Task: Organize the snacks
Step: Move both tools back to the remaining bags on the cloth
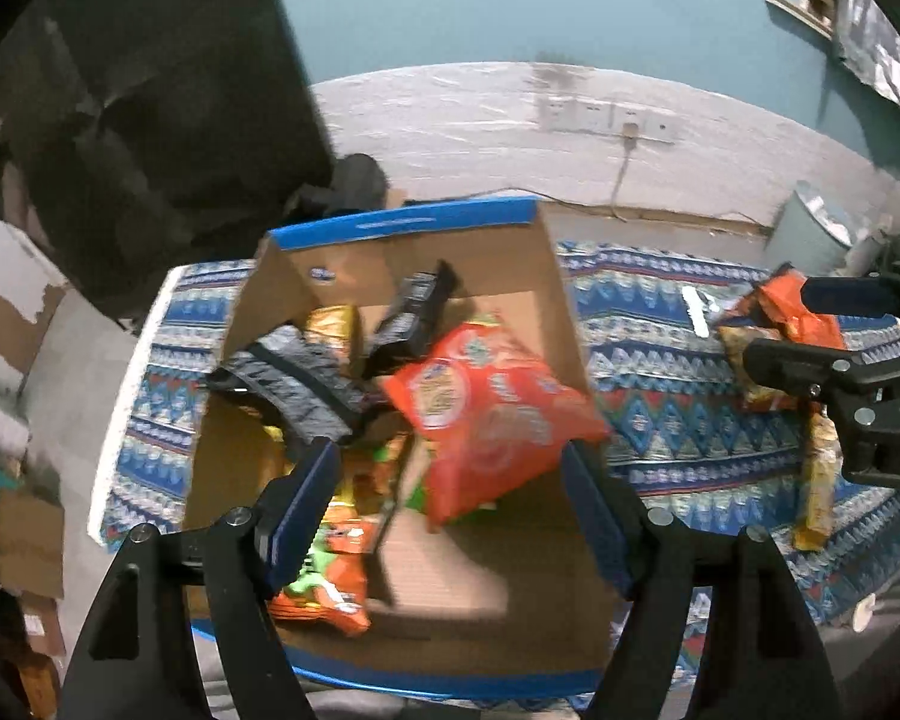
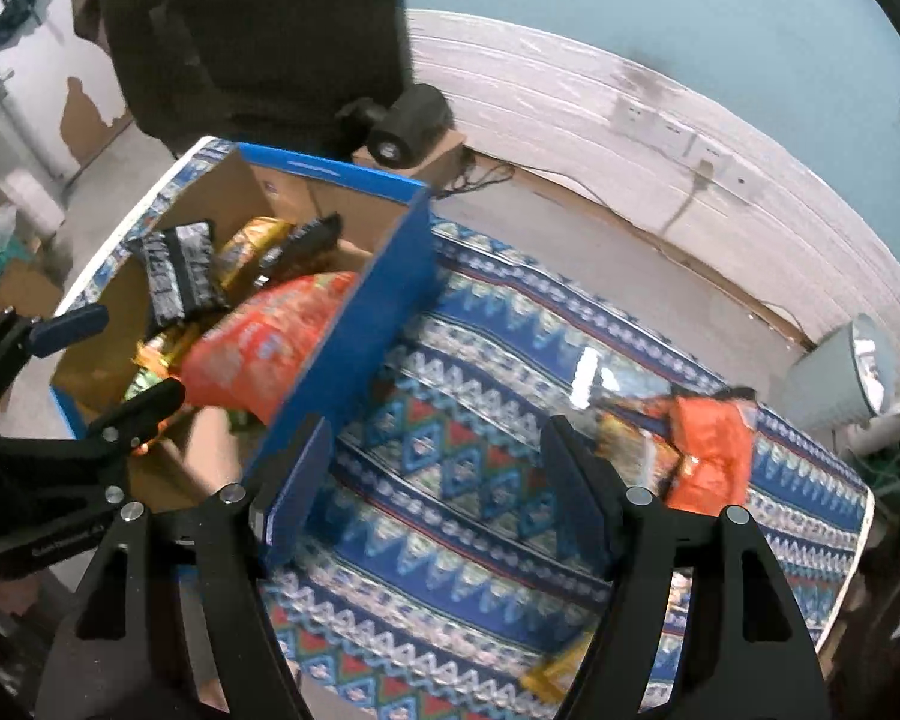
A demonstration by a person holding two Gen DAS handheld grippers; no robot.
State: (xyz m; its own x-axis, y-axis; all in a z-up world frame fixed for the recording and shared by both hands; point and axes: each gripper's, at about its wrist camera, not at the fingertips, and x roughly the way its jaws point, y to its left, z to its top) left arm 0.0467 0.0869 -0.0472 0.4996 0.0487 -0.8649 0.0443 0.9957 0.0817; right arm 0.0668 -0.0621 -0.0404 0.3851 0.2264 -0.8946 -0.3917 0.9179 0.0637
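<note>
A blue-edged cardboard box (image 1: pixel 408 222) stands on the patterned cloth (image 1: pixel 678 414) and holds several snack packs. A big red-orange bag (image 1: pixel 486 408) lies tilted on top, blurred, just beyond my open left gripper (image 1: pixel 450 504), which is empty above the box. Black packs (image 1: pixel 306 384) and a gold pack (image 1: pixel 330 330) lie behind. My right gripper (image 2: pixel 438 486) is open and empty over the cloth beside the box's blue wall (image 2: pixel 360 324). An orange pack (image 2: pixel 714 450) and a dark yellow pack (image 2: pixel 630 444) lie on the cloth at the right.
A yellow pack (image 2: pixel 558 666) lies at the cloth's near edge. A dark chair back (image 2: pixel 252 30) stands behind the box. A grey bin (image 2: pixel 840 372) stands at the far right. A wall with sockets (image 1: pixel 606 117) runs behind.
</note>
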